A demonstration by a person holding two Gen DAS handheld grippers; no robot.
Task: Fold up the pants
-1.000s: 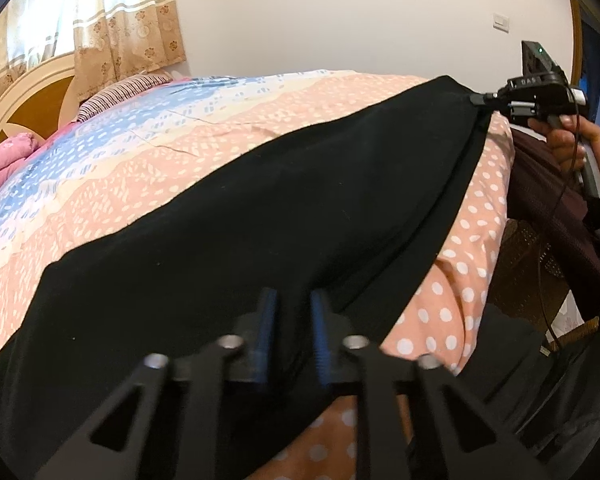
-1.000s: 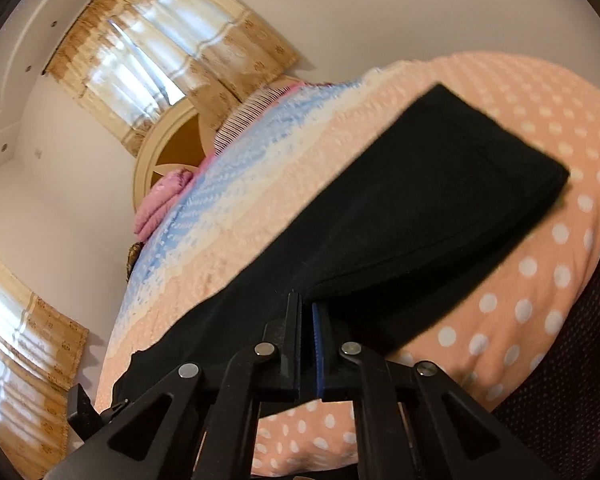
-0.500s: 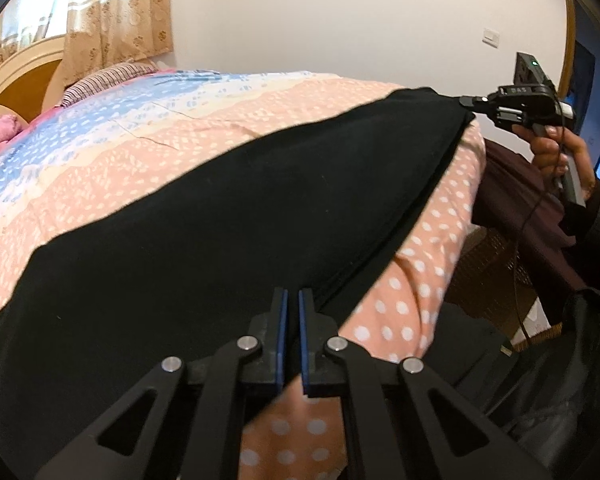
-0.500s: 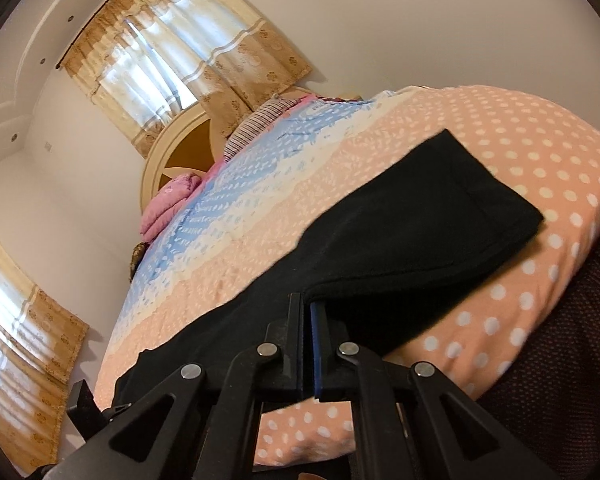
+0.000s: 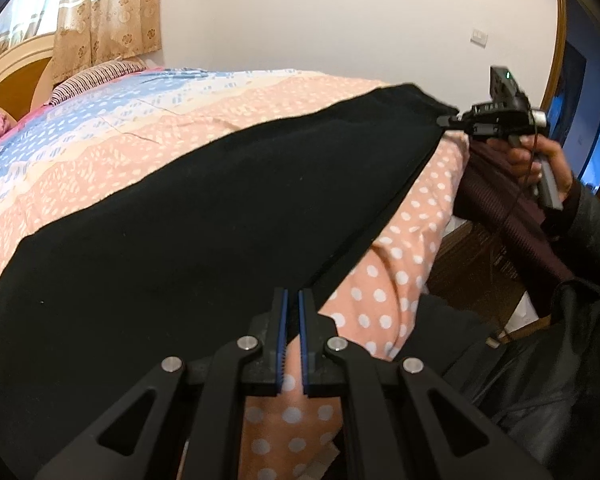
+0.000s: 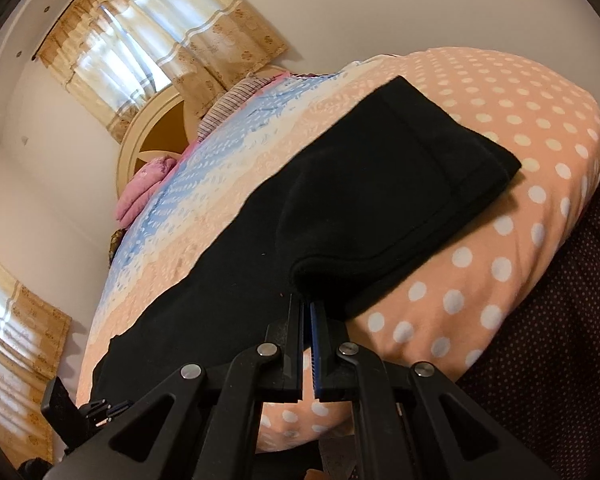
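Since a second ago the left gripper has closed its jaws onto the near edge of the black pants, which lie lengthwise along the polka-dot bedspread. Opposite, the right gripper pinches the same edge, fingers clamped. Both ends look gripped for folding; next probably comes lifting both together, evenly.

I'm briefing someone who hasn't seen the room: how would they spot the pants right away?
Find the bed with the peach polka-dot cover. Along its near edge lies a long black garment, the pants. It is the only plain black thing on the patterned bedding, and both grippers pinch its near edge.
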